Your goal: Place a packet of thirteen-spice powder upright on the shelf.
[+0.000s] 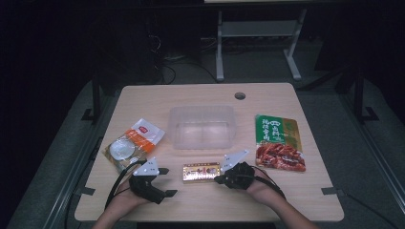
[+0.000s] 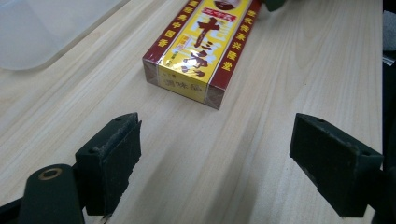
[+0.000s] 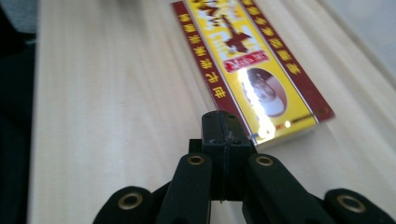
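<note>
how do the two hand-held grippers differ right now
The left hand-held gripper has its jaws wide apart with bare table between them; the right hand-held gripper has its jaws pressed together on nothing. The left one sits back from the near end of the yellow and red box, while the right one's closed tip is right at the box's opposite end; whether it touches is unclear. Both are black, held low over the wooden table and point at the box.
</note>
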Motion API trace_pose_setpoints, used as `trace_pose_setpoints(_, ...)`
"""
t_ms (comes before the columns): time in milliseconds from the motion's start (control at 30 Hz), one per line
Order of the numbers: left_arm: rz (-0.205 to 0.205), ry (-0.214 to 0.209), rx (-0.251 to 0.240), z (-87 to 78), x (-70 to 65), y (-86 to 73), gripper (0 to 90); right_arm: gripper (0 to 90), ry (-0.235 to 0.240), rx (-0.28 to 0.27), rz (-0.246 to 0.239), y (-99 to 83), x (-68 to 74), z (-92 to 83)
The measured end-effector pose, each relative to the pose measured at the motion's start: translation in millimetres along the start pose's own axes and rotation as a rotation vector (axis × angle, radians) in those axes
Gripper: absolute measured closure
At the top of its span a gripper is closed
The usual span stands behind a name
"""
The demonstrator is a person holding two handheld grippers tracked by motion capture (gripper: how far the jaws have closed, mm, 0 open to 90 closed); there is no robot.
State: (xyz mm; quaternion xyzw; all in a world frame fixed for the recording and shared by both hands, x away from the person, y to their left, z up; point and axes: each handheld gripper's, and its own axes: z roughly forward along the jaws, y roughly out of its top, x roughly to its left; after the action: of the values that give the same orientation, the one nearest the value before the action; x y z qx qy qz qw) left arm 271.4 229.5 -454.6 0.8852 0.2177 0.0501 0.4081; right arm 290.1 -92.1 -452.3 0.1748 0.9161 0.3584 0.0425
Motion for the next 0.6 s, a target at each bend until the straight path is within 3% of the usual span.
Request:
trace_pose_setpoints(200,0.009,-0.002,0.003,1.3,-1.1,0.0,15.9,89.8,-0.062,-0.002,0.013,1.9,-16.3,5.7)
trace_pose_setpoints(433,0.001,0.013,0.005,1.5,-1.7,1.4,15.8,89.6,-0.058,-0.025,0.030,0.9,-17.5,0.6)
trace_pose_setpoints(467,0.000,0.016,0.006,1.4,-1.3,2.2,15.8,87.4,-0.063,-0.035,0.029,0.3,-18.2,-1.7)
trace_pose_setpoints(500,-0.002,0.028,0.005,1.6,-0.6,4.3,15.6,80.4,-0.054,-0.047,0.062,-0.9,-17.9,-6.0)
trace_pose_setpoints(600,-0.002,0.035,0.012,2.2,0.2,6.6,15.6,74.0,-0.047,-0.049,0.060,-3.4,-18.6,-9.2)
